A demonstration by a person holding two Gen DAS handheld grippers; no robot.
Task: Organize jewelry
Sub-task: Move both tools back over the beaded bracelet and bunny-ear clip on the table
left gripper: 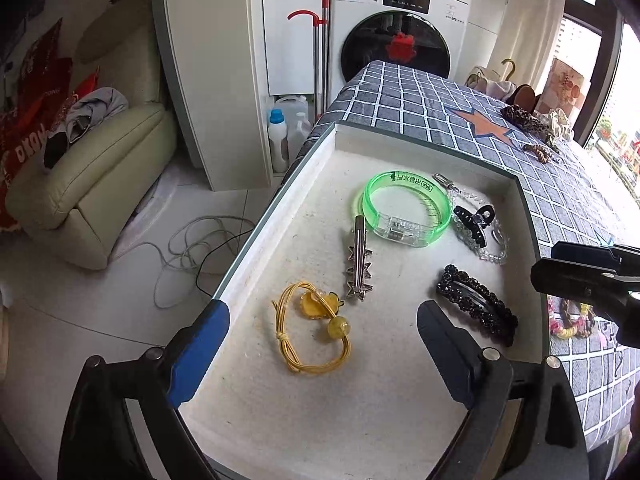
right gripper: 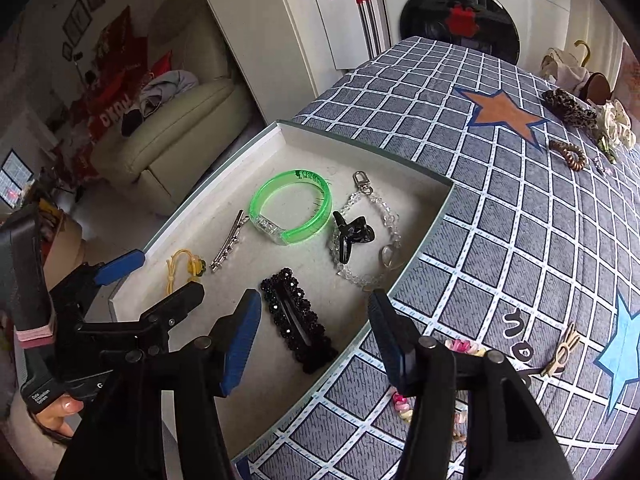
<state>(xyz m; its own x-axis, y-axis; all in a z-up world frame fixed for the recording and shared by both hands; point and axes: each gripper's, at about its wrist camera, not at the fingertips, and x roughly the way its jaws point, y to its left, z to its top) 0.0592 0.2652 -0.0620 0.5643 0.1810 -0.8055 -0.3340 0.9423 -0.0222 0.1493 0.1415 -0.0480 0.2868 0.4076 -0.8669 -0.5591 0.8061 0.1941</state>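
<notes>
A cream armchair [left gripper: 92,184] stands on a pale tiled floor [left gripper: 100,312], a white washing machine [left gripper: 396,28] behind, bright window [left gripper: 624,120] right.

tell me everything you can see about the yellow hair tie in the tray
The yellow hair tie is a loop of several thin elastic cords, bound at one spot by a small knot. It carries a round translucent amber bead and a flat yellow flower-like charm. It lies flat and slack on the white lining of the tray, near its left wall, just below the tip of the silver star clip. It sits between the wide-open fingers of the left gripper, and neither pad touches it.
</notes>
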